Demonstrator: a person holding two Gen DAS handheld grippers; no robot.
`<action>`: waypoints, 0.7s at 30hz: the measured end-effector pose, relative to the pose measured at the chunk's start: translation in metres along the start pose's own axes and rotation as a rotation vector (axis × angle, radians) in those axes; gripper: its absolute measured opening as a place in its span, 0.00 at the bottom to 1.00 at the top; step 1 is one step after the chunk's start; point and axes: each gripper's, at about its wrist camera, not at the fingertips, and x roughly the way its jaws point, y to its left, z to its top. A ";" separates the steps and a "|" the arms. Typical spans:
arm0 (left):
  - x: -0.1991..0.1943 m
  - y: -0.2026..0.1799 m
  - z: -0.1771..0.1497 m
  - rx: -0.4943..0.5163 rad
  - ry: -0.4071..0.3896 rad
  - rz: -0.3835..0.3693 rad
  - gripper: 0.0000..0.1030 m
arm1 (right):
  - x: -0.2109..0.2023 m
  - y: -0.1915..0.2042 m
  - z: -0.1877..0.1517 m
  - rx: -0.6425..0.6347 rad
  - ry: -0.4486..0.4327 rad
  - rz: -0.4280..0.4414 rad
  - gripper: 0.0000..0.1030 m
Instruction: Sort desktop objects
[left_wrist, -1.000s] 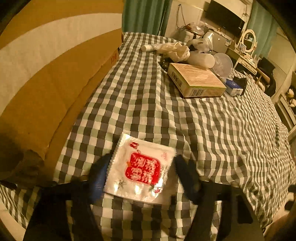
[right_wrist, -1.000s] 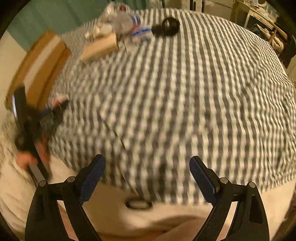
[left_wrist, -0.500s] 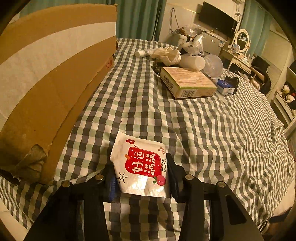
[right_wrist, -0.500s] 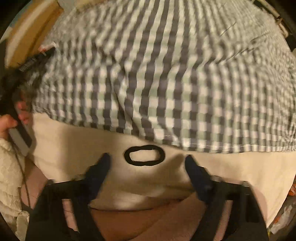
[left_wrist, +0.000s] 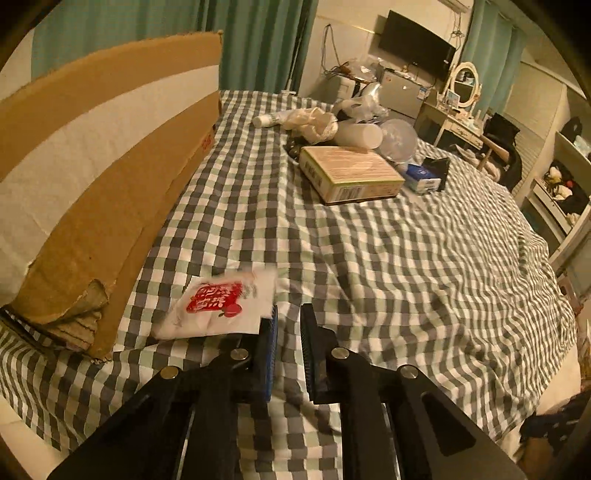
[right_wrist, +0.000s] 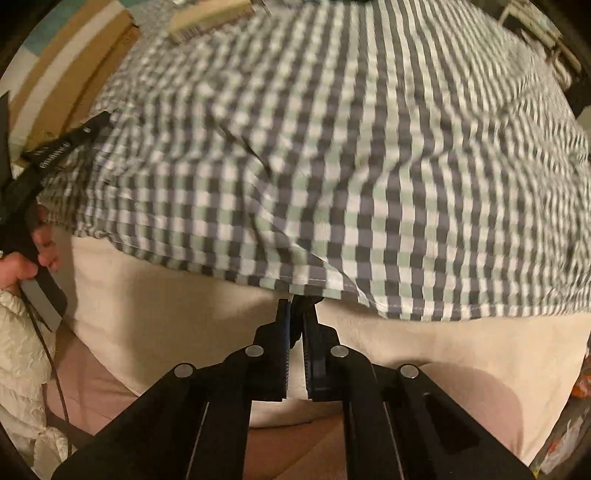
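A white snack packet with a red label (left_wrist: 218, 306) hangs blurred at the left side of my left gripper (left_wrist: 288, 314). The jaws stand nearly closed; whether they pinch the packet's edge is unclear. A tan cardboard box (left_wrist: 347, 177), a white tube (left_wrist: 356, 134), a crumpled bag (left_wrist: 314, 120) and a blue packet (left_wrist: 423, 177) lie far back on the checked cloth. My right gripper (right_wrist: 297, 314) is shut on a small black ring (right_wrist: 306, 301) at the hem of the cloth (right_wrist: 332, 147).
A big open cardboard carton (left_wrist: 92, 177) stands along the left, also in the right wrist view (right_wrist: 62, 74). The cloth's front edge hangs over a cream mattress (right_wrist: 166, 295). The left tool and hand (right_wrist: 26, 236) are at the right view's left side.
The left jaws closed from wide open to nearly shut, and the packet slid to their left side. The right gripper moved down to the black ring and closed on it.
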 end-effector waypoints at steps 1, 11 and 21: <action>-0.002 -0.001 0.000 0.000 -0.004 -0.003 0.12 | -0.006 0.002 -0.001 -0.006 -0.018 -0.002 0.05; -0.041 0.008 0.000 -0.053 -0.075 -0.037 0.12 | -0.066 0.026 0.031 -0.045 -0.182 0.004 0.05; -0.040 0.016 -0.004 -0.090 -0.069 0.033 0.66 | -0.079 0.067 0.084 -0.100 -0.354 0.121 0.05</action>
